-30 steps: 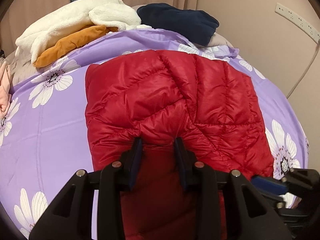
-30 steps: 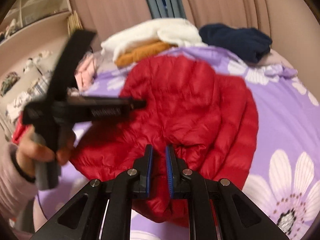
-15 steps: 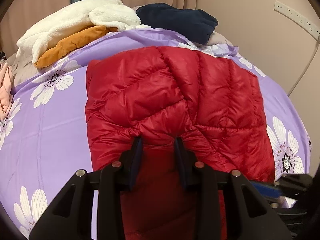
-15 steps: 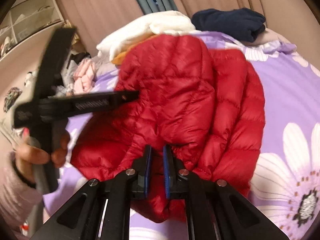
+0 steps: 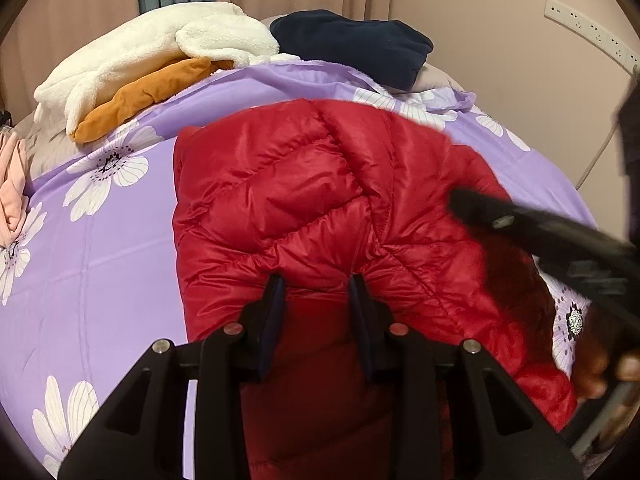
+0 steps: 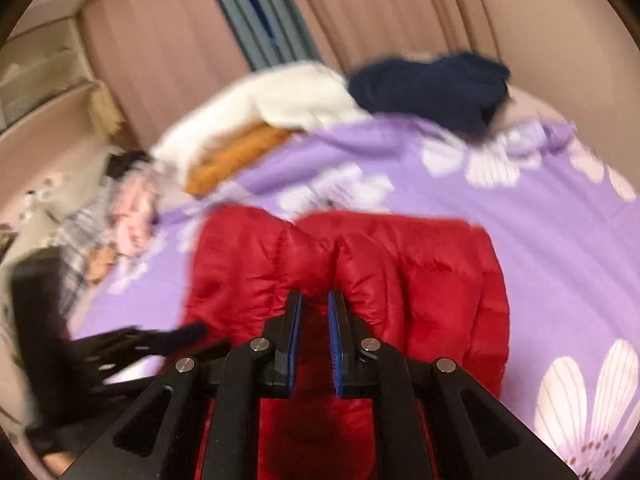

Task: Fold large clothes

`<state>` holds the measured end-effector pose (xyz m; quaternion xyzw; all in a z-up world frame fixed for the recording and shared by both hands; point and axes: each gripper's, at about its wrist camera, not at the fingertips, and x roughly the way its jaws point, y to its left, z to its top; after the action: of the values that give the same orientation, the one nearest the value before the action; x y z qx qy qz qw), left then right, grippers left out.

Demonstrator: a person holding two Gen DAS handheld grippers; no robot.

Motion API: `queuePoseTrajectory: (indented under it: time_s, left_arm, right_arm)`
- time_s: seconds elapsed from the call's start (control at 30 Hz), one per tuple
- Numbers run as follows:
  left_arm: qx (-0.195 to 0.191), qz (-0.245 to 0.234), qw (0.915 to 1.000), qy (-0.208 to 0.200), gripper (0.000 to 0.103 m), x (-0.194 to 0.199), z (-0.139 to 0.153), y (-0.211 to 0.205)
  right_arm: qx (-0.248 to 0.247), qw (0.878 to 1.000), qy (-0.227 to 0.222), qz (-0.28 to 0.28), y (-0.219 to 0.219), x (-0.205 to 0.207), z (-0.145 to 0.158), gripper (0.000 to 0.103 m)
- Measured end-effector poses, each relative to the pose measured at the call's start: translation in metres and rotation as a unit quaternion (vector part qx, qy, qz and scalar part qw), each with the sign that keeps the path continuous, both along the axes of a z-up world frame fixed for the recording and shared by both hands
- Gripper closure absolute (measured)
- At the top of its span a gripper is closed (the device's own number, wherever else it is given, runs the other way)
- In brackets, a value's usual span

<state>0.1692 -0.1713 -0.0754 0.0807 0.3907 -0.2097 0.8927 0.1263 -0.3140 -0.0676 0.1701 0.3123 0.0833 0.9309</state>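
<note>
A red puffer jacket (image 5: 320,184) lies on the purple flowered bedspread (image 5: 100,264). My left gripper (image 5: 316,280) is shut on a bunched fold at the jacket's near edge. In the left wrist view, my right gripper (image 5: 520,224) shows as a blurred black bar over the jacket's right side, with a hand (image 5: 600,376) below it. The right wrist view is blurred. There my right gripper (image 6: 316,296) is shut on a pinch of the red jacket (image 6: 420,280), and the left gripper (image 6: 132,344) sits low at the left.
At the head of the bed lie a cream fleece (image 5: 152,48), an orange garment (image 5: 148,96) and a navy garment (image 5: 360,48). Pink clothes (image 5: 12,184) sit at the left edge. A wall with a power strip (image 5: 592,36) runs along the right, and curtains hang behind.
The right gripper has swung up and left over the jacket's right side, still holding the fabric, and its view has turned blurred. The left gripper has kept still on its fold.
</note>
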Motion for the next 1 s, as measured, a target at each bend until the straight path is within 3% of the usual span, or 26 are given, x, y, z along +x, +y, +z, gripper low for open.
queuePoseTrajectory:
  time_s: [0.17, 0.5, 0.73, 1.0]
  left_arm:
    - [-0.001, -0.004, 1.0, 0.005, 0.071, 0.004, -0.005, -0.001]
    - [-0.016, 0.012, 0.9997, 0.012, 0.067, -0.01, 0.005, 0.011]
    - [-0.018, 0.005, 0.9998, 0.007, 0.058, -0.048, 0.014, 0.027]
    - [-0.011, -0.008, 0.9995, 0.03, 0.054, -0.077, 0.0, 0.036]
  right_arm:
    - [0.027, 1.0, 0.014, -0.006, -0.007, 0.006, -0.025, 0.094]
    - [0.051, 0.999, 0.01, 0.007, -0.01, -0.01, -0.017, 0.094]
    - [0.035, 0.999, 0.021, 0.006, -0.005, -0.012, -0.013, 0.094]
    - [0.02, 0.999, 0.044, -0.004, -0.002, -0.004, -0.011, 0.094]
